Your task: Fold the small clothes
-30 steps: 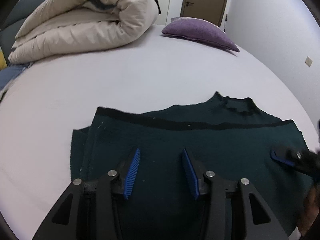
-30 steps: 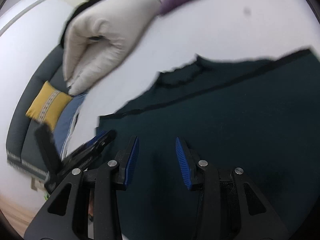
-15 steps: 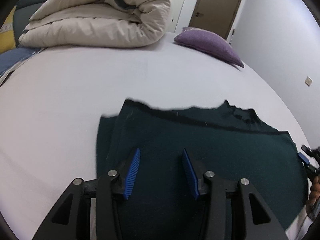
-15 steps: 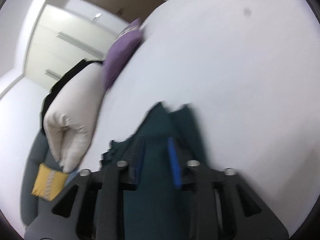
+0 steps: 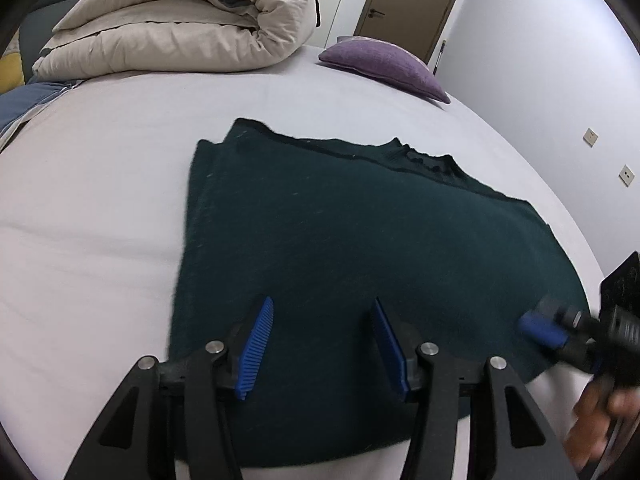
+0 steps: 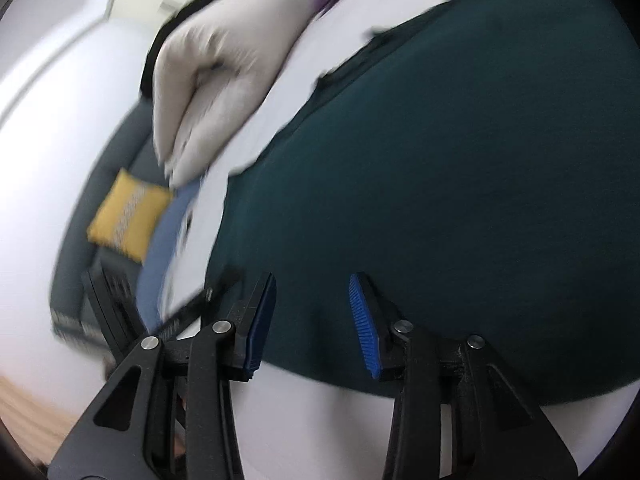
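Observation:
A dark green knitted garment (image 5: 360, 248) lies folded flat on the white bed (image 5: 100, 200), its collar toward the far side. My left gripper (image 5: 322, 316) hovers over the garment's near edge, its jaws opening, with nothing pinched between the blue pads. The right gripper (image 5: 540, 328) shows at the garment's right edge in the left wrist view, held by a hand (image 5: 600, 420). In the blurred right wrist view the right gripper (image 6: 312, 300) stands over the garment (image 6: 440, 180) near its edge, jaws opening, gripping nothing.
A rolled beige duvet (image 5: 180, 24) and a purple pillow (image 5: 384, 62) lie at the bed's far side. A grey sofa with a yellow cushion (image 6: 128, 216) stands beside the bed. A brown door (image 5: 412, 4) is beyond. The bed edge runs close on the right.
The left gripper drew back toward the garment's near edge and its jaws widened. The right gripper swung away across the bed, then came back to the garment's edge.

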The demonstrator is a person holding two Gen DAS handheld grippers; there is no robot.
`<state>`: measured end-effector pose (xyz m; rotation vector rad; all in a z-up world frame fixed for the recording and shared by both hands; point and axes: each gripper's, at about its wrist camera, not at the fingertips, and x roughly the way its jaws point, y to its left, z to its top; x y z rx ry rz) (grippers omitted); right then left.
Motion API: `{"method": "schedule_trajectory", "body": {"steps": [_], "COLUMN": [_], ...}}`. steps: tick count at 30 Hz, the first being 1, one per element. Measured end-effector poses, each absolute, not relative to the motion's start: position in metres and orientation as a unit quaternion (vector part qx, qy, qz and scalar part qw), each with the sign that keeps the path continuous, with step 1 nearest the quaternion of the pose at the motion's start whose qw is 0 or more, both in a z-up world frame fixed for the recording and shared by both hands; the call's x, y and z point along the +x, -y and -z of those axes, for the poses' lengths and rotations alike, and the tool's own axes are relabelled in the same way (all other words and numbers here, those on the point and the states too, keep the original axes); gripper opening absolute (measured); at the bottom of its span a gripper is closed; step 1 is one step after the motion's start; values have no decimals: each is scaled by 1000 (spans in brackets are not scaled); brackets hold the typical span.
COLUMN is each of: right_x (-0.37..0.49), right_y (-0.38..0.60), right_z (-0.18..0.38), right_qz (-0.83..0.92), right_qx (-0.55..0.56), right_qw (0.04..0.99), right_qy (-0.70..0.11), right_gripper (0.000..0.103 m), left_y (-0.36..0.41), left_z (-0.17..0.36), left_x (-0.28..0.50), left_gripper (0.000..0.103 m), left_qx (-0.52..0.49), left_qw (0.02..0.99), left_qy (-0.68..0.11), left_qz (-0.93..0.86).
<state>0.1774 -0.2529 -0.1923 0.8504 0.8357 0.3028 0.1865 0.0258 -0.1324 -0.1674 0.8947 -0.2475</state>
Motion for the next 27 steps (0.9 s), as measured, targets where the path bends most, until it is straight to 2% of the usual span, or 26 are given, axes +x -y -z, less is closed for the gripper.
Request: {"method": "schedule_trajectory", "body": {"steps": [10, 13, 14, 15, 23, 27], "right_x": [91, 65, 60, 61, 141, 169], "right_y": [427, 453, 461, 467, 454, 455], "right_z": [181, 168, 162, 160, 171, 178], "right_qz": [27, 76, 77, 75, 32, 26], "right_qx": [463, 457, 457, 459, 450, 474], "right_qw": [836, 842, 844, 843, 819, 806], "right_qy": [-294, -277, -272, -270, -354, -353], "right_gripper": [39, 56, 58, 62, 62, 62], "left_y": [-58, -60, -56, -52, 21, 54], "left_z": [124, 106, 99, 95, 98, 114], "left_x": [164, 159, 160, 162, 199, 216], "left_gripper": [54, 60, 61, 62, 62, 62], "left_qx": [-101, -106, -108, -108, -102, -88], "left_qw": [893, 904, 905, 905, 888, 872], "left_qy": [-425, -403, -398, -397, -416, -442], "left_qz": [105, 100, 103, 108, 169, 190]}}
